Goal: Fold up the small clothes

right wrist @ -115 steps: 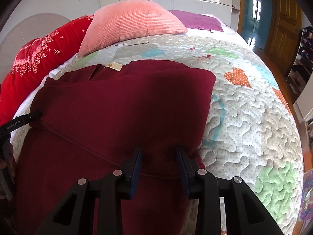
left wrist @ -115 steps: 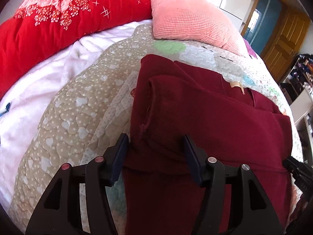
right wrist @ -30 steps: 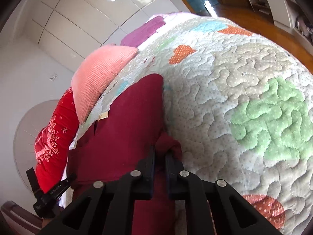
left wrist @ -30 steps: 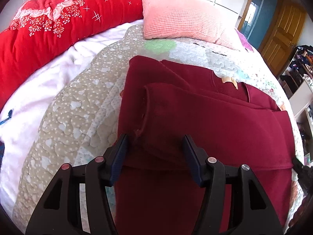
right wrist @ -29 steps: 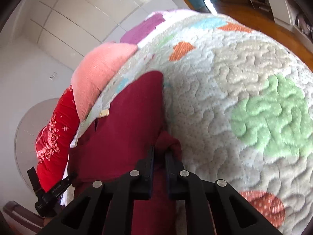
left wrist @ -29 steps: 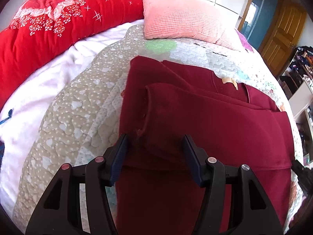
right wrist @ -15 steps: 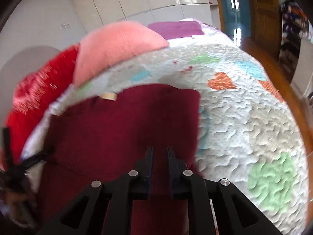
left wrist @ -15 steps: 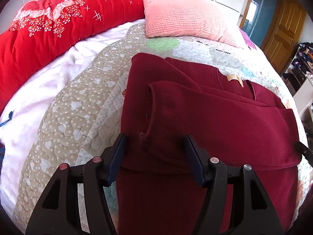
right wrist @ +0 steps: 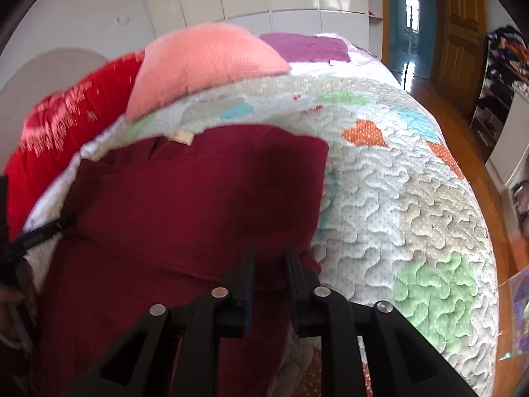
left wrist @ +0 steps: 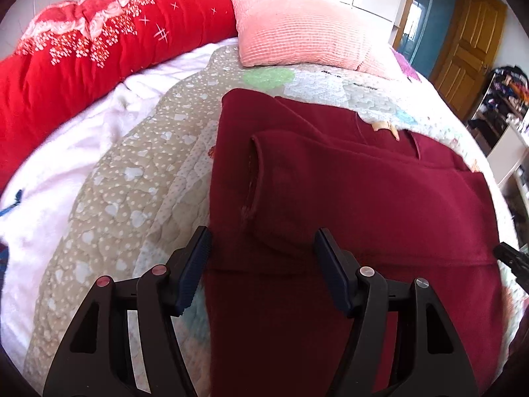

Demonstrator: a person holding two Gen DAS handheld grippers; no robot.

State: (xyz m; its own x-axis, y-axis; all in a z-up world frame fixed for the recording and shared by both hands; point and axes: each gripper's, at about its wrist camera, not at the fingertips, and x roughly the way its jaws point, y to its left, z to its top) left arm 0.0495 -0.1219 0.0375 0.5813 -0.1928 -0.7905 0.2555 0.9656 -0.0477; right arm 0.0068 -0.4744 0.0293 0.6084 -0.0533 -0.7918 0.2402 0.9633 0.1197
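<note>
matt maroon knit garment (left wrist: 363,198), puffy stitched cotton quilt (right wrist: 396,198), ribbed plush pillow (left wrist: 297,39)
</note>
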